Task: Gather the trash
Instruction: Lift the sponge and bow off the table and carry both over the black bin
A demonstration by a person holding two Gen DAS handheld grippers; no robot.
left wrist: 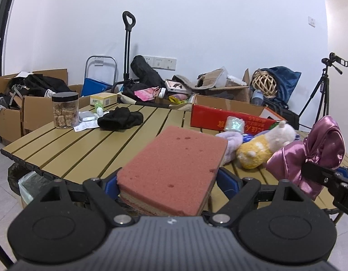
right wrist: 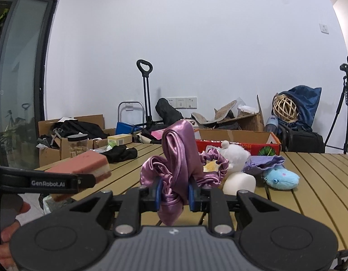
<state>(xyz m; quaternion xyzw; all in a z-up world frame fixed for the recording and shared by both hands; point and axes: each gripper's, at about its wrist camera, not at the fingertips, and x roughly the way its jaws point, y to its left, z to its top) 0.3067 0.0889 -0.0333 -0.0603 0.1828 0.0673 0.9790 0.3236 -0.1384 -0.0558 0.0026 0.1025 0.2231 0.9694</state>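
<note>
While both items are held above near table edge: sponge [left wrist: 174, 169] clamped wide in left gripper [left wrist: 167, 180]; purple satin cloth [right wrist: 178, 164] pinched narrow in right gripper [right wrist: 174, 195]. Step judged: carry-off. Next: bin bag [left wrist: 27, 185], seen below table's [left wrist: 83, 149] left edge, to be reached, jaws opened over it.

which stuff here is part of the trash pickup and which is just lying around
In hand:
- pink sponge, in left gripper
- purple satin cloth, in right gripper

Lying about:
- snack jar
- black cloth
- plush toys
- red box
</note>
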